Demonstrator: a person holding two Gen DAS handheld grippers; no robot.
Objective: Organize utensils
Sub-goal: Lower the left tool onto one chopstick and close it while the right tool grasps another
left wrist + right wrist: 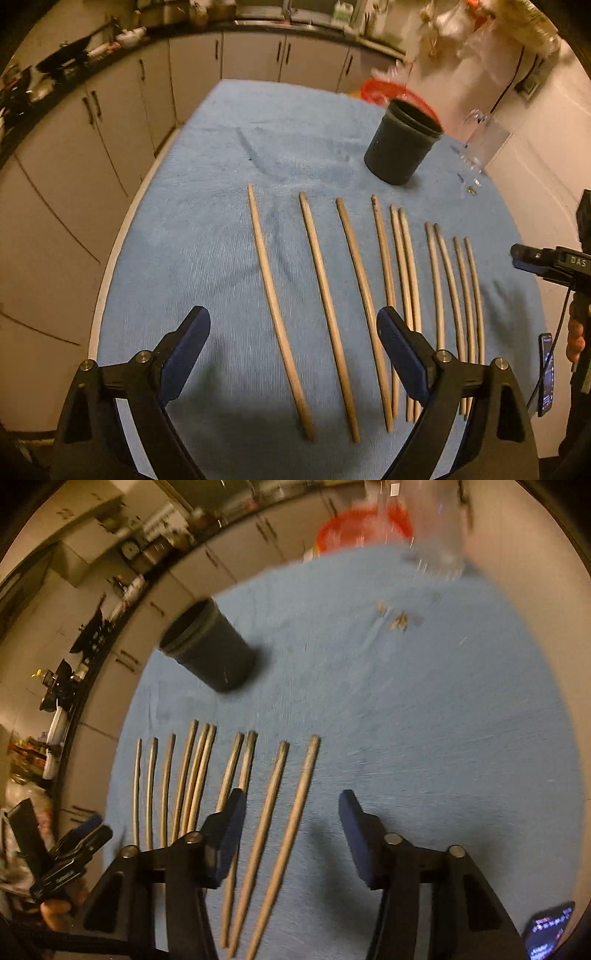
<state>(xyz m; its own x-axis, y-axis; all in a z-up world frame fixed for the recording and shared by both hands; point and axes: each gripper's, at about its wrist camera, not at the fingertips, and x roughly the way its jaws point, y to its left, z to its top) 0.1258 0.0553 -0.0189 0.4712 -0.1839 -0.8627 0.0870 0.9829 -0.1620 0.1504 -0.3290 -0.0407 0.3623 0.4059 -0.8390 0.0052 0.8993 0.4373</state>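
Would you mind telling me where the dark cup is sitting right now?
The dark cup stands upright on the blue cloth, just beyond the far tips of the row of chopsticks; it appears right of centre in the left wrist view.

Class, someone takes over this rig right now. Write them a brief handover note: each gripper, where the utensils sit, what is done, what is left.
Left gripper: open, empty, above the near ends of the chopsticks.
Right gripper: open, empty, over the right end of the row.
Ten chopsticks lie side by side on the blue cloth. The dark cup stands upright beyond them; no chopsticks stick out of it.
Done: nothing in the cup yet.
Left: probably move the chopsticks into the cup.
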